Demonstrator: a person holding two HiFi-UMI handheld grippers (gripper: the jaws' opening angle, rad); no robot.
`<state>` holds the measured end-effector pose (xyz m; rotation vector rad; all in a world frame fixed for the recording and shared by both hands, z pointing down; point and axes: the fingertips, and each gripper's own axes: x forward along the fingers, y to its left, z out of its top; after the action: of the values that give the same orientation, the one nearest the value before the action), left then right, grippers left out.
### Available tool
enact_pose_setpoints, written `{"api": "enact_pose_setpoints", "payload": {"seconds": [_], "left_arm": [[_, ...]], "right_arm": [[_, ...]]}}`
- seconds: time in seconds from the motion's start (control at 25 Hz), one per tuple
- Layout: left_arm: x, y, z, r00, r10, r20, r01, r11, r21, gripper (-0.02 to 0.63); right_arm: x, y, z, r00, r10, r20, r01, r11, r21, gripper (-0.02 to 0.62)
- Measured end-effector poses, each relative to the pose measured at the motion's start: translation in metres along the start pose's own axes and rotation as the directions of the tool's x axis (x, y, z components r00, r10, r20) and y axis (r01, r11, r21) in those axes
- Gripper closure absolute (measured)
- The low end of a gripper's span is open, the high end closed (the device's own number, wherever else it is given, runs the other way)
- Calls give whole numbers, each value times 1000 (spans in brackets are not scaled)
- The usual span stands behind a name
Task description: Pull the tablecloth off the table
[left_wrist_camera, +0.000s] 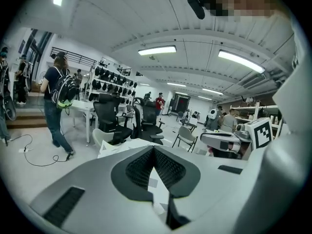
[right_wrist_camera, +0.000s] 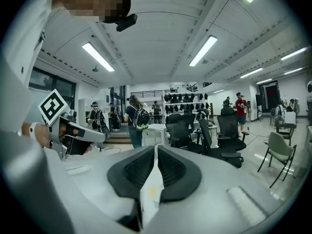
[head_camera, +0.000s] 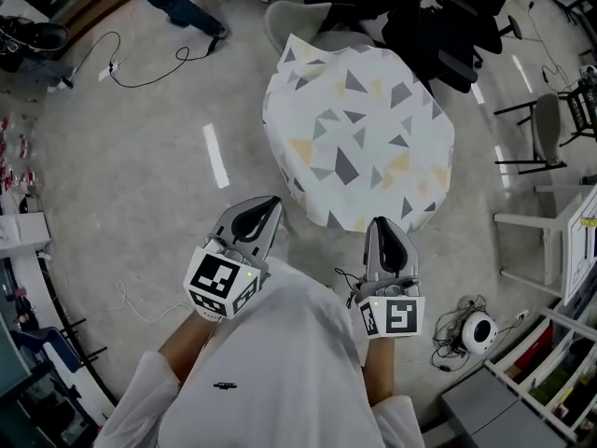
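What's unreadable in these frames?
- Table under the white tablecloth with grey and yellow triangles: head view, fully covered by it.
- Tablecloth's far edge: head view, partly behind black office chairs.
- How much cloth the left gripper and right gripper pinch: both gripper views, their shut jaws cover all but a strip.

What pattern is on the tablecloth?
White with scattered grey and pale yellow triangles; the tablecloth shows best in the head view.
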<state>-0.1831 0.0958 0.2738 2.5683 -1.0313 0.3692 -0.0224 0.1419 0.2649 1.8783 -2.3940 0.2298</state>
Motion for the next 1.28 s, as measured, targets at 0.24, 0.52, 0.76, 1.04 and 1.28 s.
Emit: {"api": "enact_pose_setpoints", "payload": {"seconds": [0.24,0.52,0.76,1.04,1.28], "left_arm": [[30,54,29,995,-96,-16,96,995,4,600],[61,78,47,984,-173,-35,173,985,-2,600],[80,73,57,983,-177,-37,178,984,25,600],[96,65,74,985,-172,-20,172,984,47,600],[116,63,87,985,-170,-9,170,983,64,600]], "right_arm": [[65,-3,18,997,-74,-17,74,997,8,561],[100,-8,42,994,-110,-26,109,994,-32,561],[111,-26,47,995,-100,-11,100,994,-46,561],[115,-40,53,997,-82,-2,82,995,-56,561],[124,-56,59,999,-53,-6,53,996,-71,561]]}}
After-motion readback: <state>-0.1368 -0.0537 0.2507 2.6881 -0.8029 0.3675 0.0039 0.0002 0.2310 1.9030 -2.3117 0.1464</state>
